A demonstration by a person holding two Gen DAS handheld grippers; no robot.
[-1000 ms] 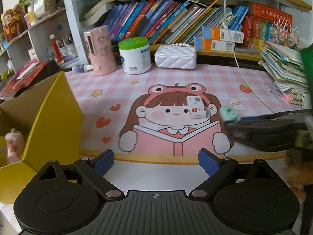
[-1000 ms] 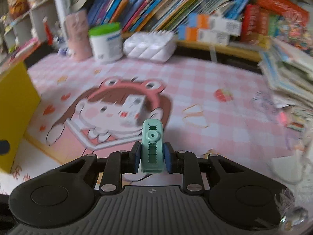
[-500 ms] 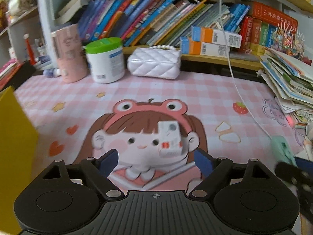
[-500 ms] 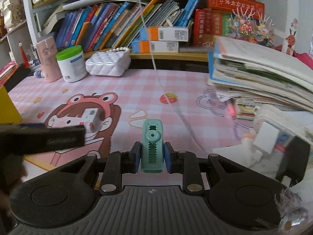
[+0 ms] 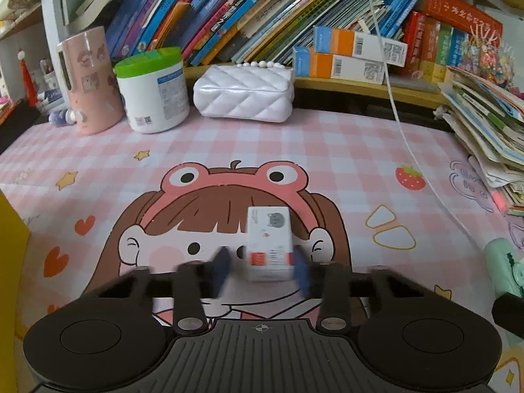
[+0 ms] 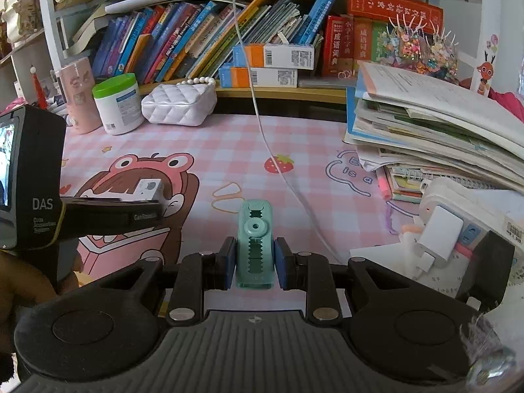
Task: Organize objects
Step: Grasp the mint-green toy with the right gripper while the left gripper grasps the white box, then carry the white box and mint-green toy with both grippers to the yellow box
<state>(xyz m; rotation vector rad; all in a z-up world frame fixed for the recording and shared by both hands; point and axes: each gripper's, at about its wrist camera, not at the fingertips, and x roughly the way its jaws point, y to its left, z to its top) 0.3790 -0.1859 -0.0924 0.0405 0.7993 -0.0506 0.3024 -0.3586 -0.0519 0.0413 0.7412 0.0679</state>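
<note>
A small white box (image 5: 269, 245) with red print lies on the cartoon mat (image 5: 344, 150), over the drawn girl's face. My left gripper (image 5: 262, 268) straddles it, and its blue pads are blurred as the jaws are closing. The right pad is at the box's side, while a gap still shows at the left pad. In the right wrist view the left gripper (image 6: 144, 211) reaches in from the left to the same white box (image 6: 149, 190). My right gripper (image 6: 254, 262) is shut on a mint-green toothed clip (image 6: 254, 239), held above the mat. That clip (image 5: 501, 262) also shows at the left view's right edge.
A yellow cardboard box (image 5: 9, 239) stands at the left edge. A pink cup (image 5: 90, 82), a green-lidded white tub (image 5: 152, 91) and a white quilted purse (image 5: 244, 93) line the back under the bookshelf. A white cable (image 5: 409, 144) crosses the mat. Stacked books (image 6: 425, 131) and a power strip (image 6: 458, 222) fill the right.
My left gripper has moved forward and down to the white box, and its jaws have swung in from wide to close around it. The right gripper swung right with the clip, then held still.
</note>
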